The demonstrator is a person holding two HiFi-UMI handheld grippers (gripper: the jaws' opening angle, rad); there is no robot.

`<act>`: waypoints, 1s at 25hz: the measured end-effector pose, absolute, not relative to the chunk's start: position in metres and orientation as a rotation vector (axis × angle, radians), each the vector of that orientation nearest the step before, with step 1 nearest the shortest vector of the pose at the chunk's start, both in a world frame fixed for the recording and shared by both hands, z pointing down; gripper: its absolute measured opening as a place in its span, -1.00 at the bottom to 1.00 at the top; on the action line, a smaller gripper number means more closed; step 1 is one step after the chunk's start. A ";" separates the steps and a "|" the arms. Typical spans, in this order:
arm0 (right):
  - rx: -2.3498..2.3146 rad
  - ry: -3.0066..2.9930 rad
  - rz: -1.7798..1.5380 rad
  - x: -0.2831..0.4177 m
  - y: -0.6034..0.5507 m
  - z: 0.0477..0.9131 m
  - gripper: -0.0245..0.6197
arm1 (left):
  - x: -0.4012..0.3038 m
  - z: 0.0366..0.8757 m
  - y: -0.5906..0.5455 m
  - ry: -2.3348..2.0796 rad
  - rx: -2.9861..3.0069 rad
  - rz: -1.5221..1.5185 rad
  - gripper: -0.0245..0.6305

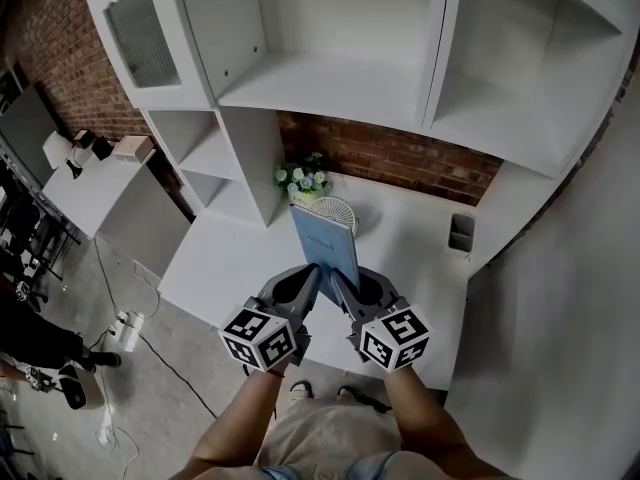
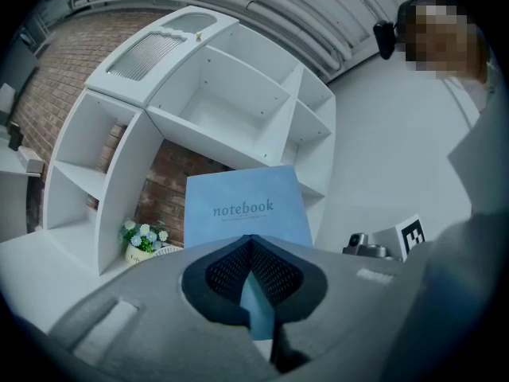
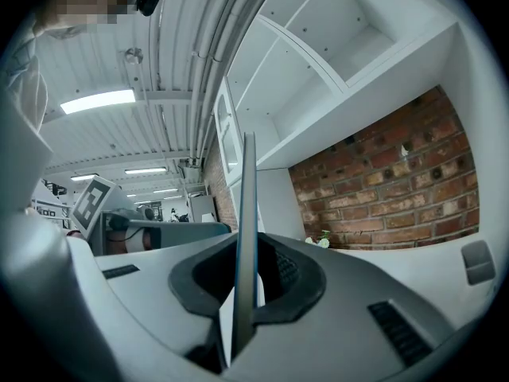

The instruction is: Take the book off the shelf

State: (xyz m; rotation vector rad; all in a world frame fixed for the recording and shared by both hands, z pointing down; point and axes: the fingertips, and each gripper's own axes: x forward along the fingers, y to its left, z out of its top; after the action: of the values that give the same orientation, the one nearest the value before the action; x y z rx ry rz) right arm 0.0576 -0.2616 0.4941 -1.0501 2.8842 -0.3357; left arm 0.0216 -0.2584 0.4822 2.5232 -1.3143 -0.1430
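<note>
Book (image 1: 325, 240): a thin blue volume with "notebook" printed on its cover. It is off the shelves and held in front of the shelf unit, over the desk, between the two tools. Whether its lower edge touches the desk cannot be told.
Left tool (image 2: 253, 273): jaws pressed together on the near edge of the book. A strip of blue cover shows between the ribbed pads, and the rest of the cover rises above them, facing this tool's camera.
Right tool (image 3: 245, 281): jaws pinching the same book, which appears edge-on here as a narrow upright blade running between the pads.
Arrangement of tools: side by side in the head view, marker cubes towards the person, tips meeting at the book's near edge.
Shelf unit (image 1: 330, 78): white, open compartments, standing behind and above the book.
Desk (image 1: 240, 268): white surface beneath the book and tools.
Flower pot (image 1: 303, 180): small, with pale blossoms, on the desk just beyond the book.
Brick wall (image 1: 400, 158): visible behind the lower opening of the shelf unit.
Grey holder (image 1: 461, 233): on the desk, well to the right of the book.
</note>
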 end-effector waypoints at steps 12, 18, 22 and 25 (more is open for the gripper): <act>-1.032 2.884 -0.335 0.057 -0.261 0.497 -0.76 | 0.026 0.489 -0.256 -1.328 2.512 -0.104 -0.90; -1.039 2.879 -0.347 0.059 -0.260 0.499 -0.76 | 0.028 0.491 -0.254 -1.323 2.509 -0.094 -0.90; -1.036 2.873 -0.347 0.058 -0.260 0.496 -0.76 | 0.029 0.489 -0.255 -1.323 2.507 -0.090 -0.90; -1.039 2.867 -0.352 0.060 -0.260 0.496 -0.76 | 0.030 0.489 -0.253 -1.317 2.507 -0.088 -0.90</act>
State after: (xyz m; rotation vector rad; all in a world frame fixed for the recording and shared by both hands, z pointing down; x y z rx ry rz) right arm 0.0596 -0.2602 0.4956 -1.0394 2.8670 -0.3520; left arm 0.0300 -0.2534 0.4889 2.5072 -1.3173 -0.0884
